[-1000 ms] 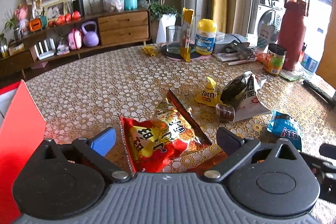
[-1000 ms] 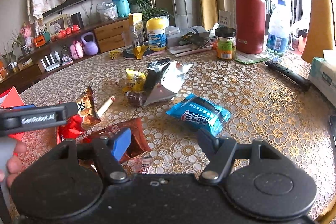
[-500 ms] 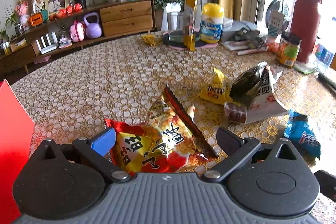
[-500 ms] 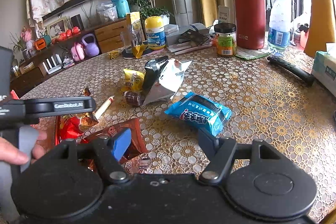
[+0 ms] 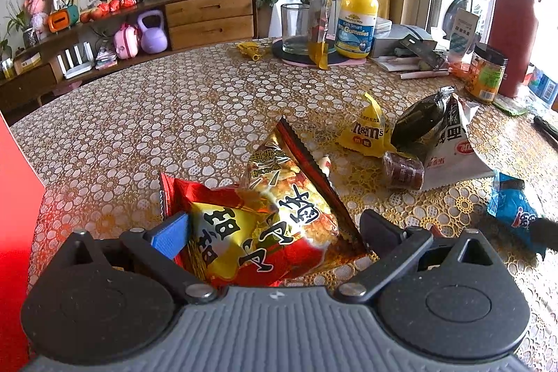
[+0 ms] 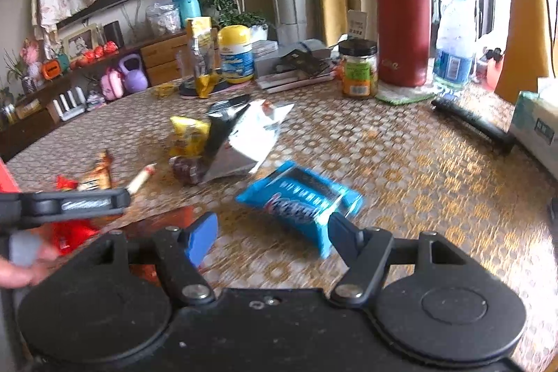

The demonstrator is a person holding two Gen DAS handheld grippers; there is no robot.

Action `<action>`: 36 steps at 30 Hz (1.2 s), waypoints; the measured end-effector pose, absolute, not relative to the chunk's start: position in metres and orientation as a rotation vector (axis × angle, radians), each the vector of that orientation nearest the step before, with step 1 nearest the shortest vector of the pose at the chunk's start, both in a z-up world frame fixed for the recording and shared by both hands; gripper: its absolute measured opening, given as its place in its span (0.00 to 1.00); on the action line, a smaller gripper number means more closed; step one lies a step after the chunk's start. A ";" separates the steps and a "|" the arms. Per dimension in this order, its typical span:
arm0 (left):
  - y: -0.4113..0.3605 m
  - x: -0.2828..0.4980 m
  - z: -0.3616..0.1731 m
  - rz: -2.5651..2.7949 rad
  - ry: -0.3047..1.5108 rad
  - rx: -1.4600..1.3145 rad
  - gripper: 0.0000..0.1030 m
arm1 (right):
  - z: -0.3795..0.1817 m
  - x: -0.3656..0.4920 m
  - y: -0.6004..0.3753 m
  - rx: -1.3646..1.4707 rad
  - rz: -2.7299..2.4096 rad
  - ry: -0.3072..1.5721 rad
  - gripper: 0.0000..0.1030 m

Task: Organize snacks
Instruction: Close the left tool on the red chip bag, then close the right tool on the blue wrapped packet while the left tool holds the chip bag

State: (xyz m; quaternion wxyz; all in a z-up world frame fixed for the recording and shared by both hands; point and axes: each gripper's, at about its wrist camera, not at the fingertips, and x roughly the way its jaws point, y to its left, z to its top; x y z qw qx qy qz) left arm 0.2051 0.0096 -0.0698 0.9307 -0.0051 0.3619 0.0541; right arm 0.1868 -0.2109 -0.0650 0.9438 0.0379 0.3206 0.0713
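Left tool (image 5: 272, 229) wide w/ red-yellow snack bag (image 5: 258, 225) btwn fingers; right tool (image 6: 272, 229) wide, blue packet (image 6: 300, 201) just ahead.

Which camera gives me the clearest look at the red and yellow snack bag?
Left wrist: the red and yellow snack bag lies sharp and close between the open left gripper fingers. Right wrist shows only a blurred red patch, partly hidden behind the left gripper's body.

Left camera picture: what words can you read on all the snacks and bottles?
"m&m's" on the yellow candy pack.
"Kids Smart Gummies" on the yellow-capped bottle.
Chinese characters, which I cannot read, on the red and yellow snack bag and the white snack bag.
Brown roll, blue packet and jar: too blurred.
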 end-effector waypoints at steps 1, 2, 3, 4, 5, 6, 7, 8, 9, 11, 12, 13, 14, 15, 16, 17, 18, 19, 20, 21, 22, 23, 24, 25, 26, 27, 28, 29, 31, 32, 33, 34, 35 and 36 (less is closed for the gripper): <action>0.009 0.205 -0.070 0.110 0.741 -0.007 1.00 | -0.066 0.192 -0.212 0.066 0.143 0.651 0.68; 0.009 0.205 -0.071 0.110 0.740 -0.006 1.00 | -0.067 0.196 -0.214 0.054 0.136 0.649 0.68; 0.009 0.205 -0.071 0.110 0.741 -0.008 1.00 | -0.069 0.201 -0.215 0.039 0.132 0.649 0.68; 0.009 0.205 -0.071 0.109 0.741 -0.006 1.00 | -0.070 0.206 -0.217 0.024 0.133 0.650 0.69; 0.009 0.205 -0.072 0.107 0.741 -0.002 1.00 | -0.071 0.209 -0.217 0.011 0.142 0.650 0.69; 0.009 0.205 -0.073 0.107 0.742 0.003 1.00 | -0.072 0.212 -0.218 -0.003 0.152 0.648 0.70; 0.008 0.204 -0.074 0.107 0.741 0.009 1.00 | -0.072 0.215 -0.218 -0.022 0.159 0.646 0.72; 0.007 0.204 -0.074 0.108 0.740 0.014 0.99 | -0.073 0.218 -0.217 -0.050 0.172 0.649 0.73; 0.007 0.203 -0.074 0.108 0.737 0.020 0.99 | -0.075 0.221 -0.217 -0.072 0.184 0.650 0.73; 0.005 0.203 -0.074 0.108 0.730 0.031 0.98 | -0.076 0.225 -0.215 -0.118 0.208 0.644 0.75; 0.005 0.203 -0.074 0.109 0.726 0.030 0.97 | -0.078 0.227 -0.214 -0.143 0.216 0.642 0.78; 0.005 0.202 -0.074 0.110 0.721 0.025 0.95 | -0.080 0.229 -0.213 -0.169 0.229 0.643 0.79; 0.006 0.202 -0.073 0.110 0.719 0.024 0.94 | -0.081 0.231 -0.212 -0.182 0.239 0.643 0.80; 0.006 0.201 -0.073 0.107 0.718 0.029 0.94 | -0.083 0.232 -0.211 -0.197 0.248 0.646 0.80; 0.006 0.201 -0.073 0.105 0.716 0.035 0.93 | -0.085 0.233 -0.210 -0.210 0.251 0.648 0.80; 0.006 0.200 -0.073 0.104 0.715 0.037 0.93 | -0.086 0.234 -0.210 -0.216 0.253 0.648 0.81; 0.006 0.200 -0.072 0.103 0.713 0.036 0.92 | -0.087 0.233 -0.209 -0.222 0.256 0.644 0.82; 0.007 0.200 -0.072 0.101 0.713 0.037 0.91 | -0.088 0.233 -0.209 -0.227 0.257 0.639 0.82; 0.007 0.199 -0.071 0.101 0.711 0.039 0.89 | -0.089 0.232 -0.207 -0.235 0.257 0.634 0.82; 0.007 0.199 -0.070 0.100 0.709 0.039 0.89 | -0.090 0.232 -0.207 -0.239 0.256 0.633 0.82; 0.007 0.198 -0.070 0.101 0.708 0.040 0.87 | -0.090 0.232 -0.206 -0.241 0.256 0.632 0.83; 0.008 0.197 -0.069 0.101 0.706 0.038 0.84 | -0.091 0.231 -0.205 -0.244 0.254 0.630 0.83; 0.008 0.197 -0.068 0.103 0.704 0.035 0.82 | -0.091 0.230 -0.205 -0.246 0.253 0.628 0.83; 0.010 0.195 -0.067 0.109 0.697 0.033 0.75 | -0.092 0.230 -0.205 -0.246 0.251 0.627 0.83; 0.011 0.194 -0.065 0.116 0.693 0.034 0.72 | -0.093 0.230 -0.206 -0.246 0.250 0.624 0.83; 0.012 0.193 -0.064 0.118 0.694 0.027 0.72 | -0.094 0.229 -0.205 -0.248 0.251 0.622 0.82; 0.014 0.193 -0.064 0.116 0.696 0.022 0.71 | -0.095 0.228 -0.205 -0.251 0.254 0.623 0.81; 0.015 0.191 -0.063 0.114 0.695 0.020 0.70 | -0.096 0.227 -0.205 -0.253 0.270 0.632 0.76; 0.018 0.189 -0.063 0.113 0.696 0.019 0.65 | -0.097 0.224 -0.204 -0.251 0.275 0.622 0.71; 0.018 0.187 -0.062 0.109 0.693 0.018 0.64 | -0.097 0.222 -0.204 -0.245 0.267 0.621 0.69; 0.018 0.185 -0.062 0.109 0.688 0.020 0.63 | -0.097 0.221 -0.205 -0.233 0.266 0.627 0.62; 0.019 0.183 -0.061 0.111 0.687 0.020 0.62 | -0.096 0.220 -0.206 -0.215 0.270 0.631 0.57; 0.020 0.182 -0.061 0.110 0.687 0.017 0.62 | -0.095 0.219 -0.207 -0.198 0.265 0.632 0.54; 0.021 0.181 -0.061 0.112 0.686 0.016 0.62 | -0.094 0.217 -0.207 -0.186 0.263 0.631 0.48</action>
